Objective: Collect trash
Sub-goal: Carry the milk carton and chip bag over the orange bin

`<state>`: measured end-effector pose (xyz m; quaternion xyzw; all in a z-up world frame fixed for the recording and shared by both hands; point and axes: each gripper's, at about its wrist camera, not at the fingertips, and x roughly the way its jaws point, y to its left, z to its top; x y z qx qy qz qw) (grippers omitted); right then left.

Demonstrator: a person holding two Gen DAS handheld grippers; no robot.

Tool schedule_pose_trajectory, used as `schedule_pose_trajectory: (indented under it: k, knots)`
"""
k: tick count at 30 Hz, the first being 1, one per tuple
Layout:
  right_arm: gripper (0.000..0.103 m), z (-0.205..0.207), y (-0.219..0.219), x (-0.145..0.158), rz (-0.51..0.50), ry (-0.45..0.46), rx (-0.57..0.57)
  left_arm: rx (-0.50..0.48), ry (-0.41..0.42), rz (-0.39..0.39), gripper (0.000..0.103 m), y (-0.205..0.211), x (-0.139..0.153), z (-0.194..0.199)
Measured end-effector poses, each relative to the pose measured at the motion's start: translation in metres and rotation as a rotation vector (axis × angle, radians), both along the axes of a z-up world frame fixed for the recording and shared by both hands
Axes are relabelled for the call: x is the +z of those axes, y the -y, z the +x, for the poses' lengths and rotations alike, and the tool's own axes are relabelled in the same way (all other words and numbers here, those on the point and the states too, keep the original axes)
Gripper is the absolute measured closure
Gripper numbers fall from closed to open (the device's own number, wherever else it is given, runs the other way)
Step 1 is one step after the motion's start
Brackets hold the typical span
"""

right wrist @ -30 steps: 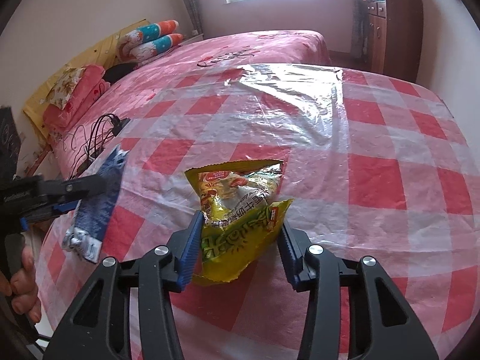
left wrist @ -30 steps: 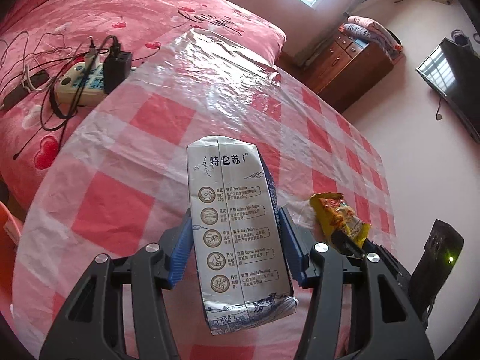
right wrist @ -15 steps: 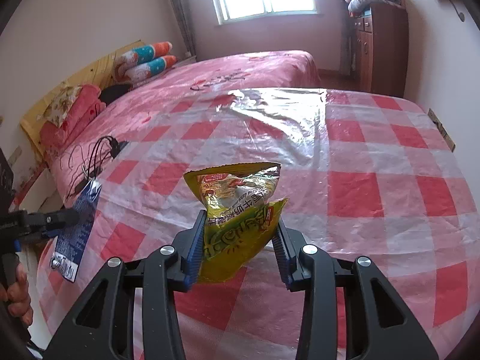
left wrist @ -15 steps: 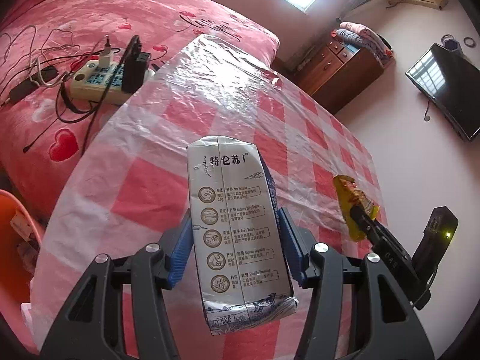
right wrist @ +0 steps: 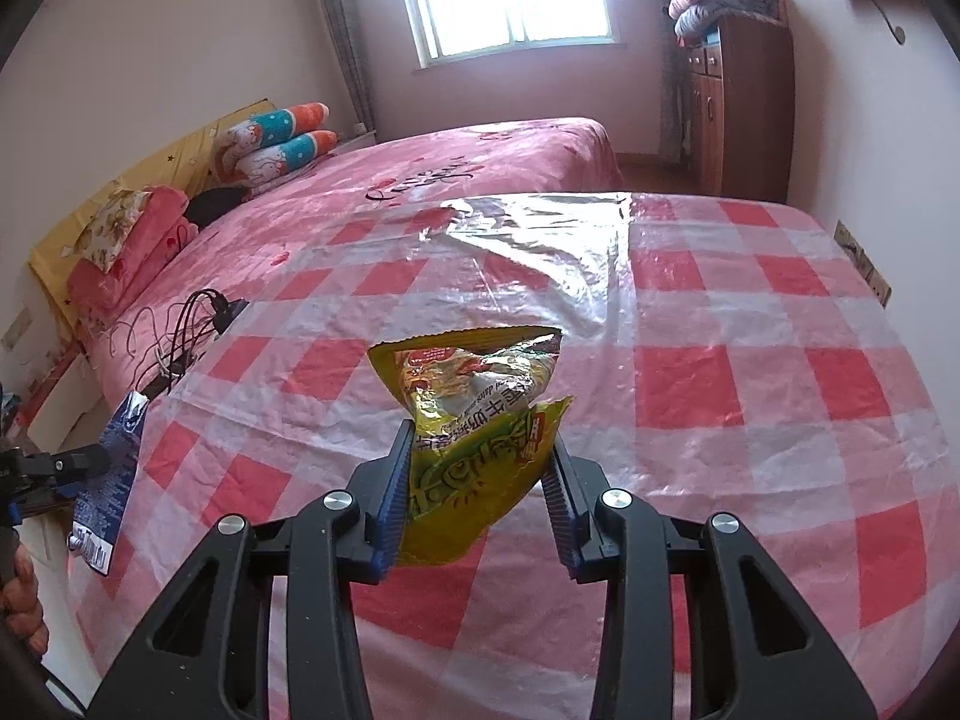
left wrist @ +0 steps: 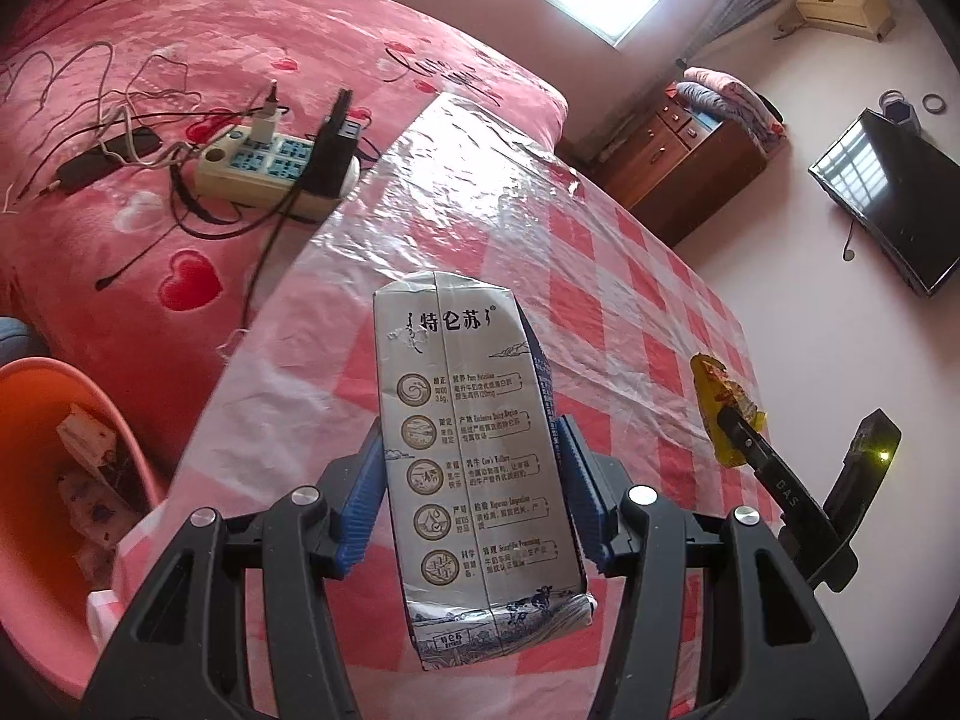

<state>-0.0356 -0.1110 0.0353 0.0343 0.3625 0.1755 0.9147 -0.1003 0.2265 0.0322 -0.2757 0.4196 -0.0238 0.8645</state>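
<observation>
Bedroom with pink bed point(left wrist: 198, 60); bench point(right wrist: 750, 324) covered in red-white checked plastic cloth; left gripper point(left wrist: 474, 492) pinching a grey-blue milk carton point(left wrist: 474, 456) upright between its blue pads, carton held above the bench's near edge; right gripper point(right wrist: 480, 492) has just been closing its jaws on a yellow-green snack wrapper point(right wrist: 474, 420), pads pressing its crumpled lower half, wrapper lifted clear of the cloth; orange bin point(left wrist: 66, 480) low left beside the bench, some trash inside, rim cut off by the frame; power strip point(left wrist: 264, 165) with tangled cables on the bed; in the left view the wrapper shows only edge-on; carton's small print too fine to read; fingers of person's hand point(right wrist: 24, 612) barely visible at the right view's left edge.
</observation>
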Motion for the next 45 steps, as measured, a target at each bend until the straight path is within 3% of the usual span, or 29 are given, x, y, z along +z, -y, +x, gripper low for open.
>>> schedule_pose_trajectory:
  k: [9, 17, 33, 45]
  knots:
    - [0.063, -0.012, -0.012, 0.013, 0.02, -0.003, 0.025, 0.038, 0.003, 0.0, 0.047, -0.027, -0.003, -0.022]
    - [0.064, -0.026, -0.048, 0.028, 0.015, 0.011, 0.119, 0.11, 0.006, 0.014, 0.047, -0.059, -0.003, -0.047]
    - [0.065, -0.075, -0.175, 0.059, -0.001, 0.039, 0.472, 0.305, -0.055, 0.041, 0.047, -0.136, -0.025, -0.105]
    - [0.065, -0.124, -0.274, 0.046, -0.029, 0.005, 0.75, 0.424, -0.123, 0.02, 0.047, -0.177, -0.058, -0.146]
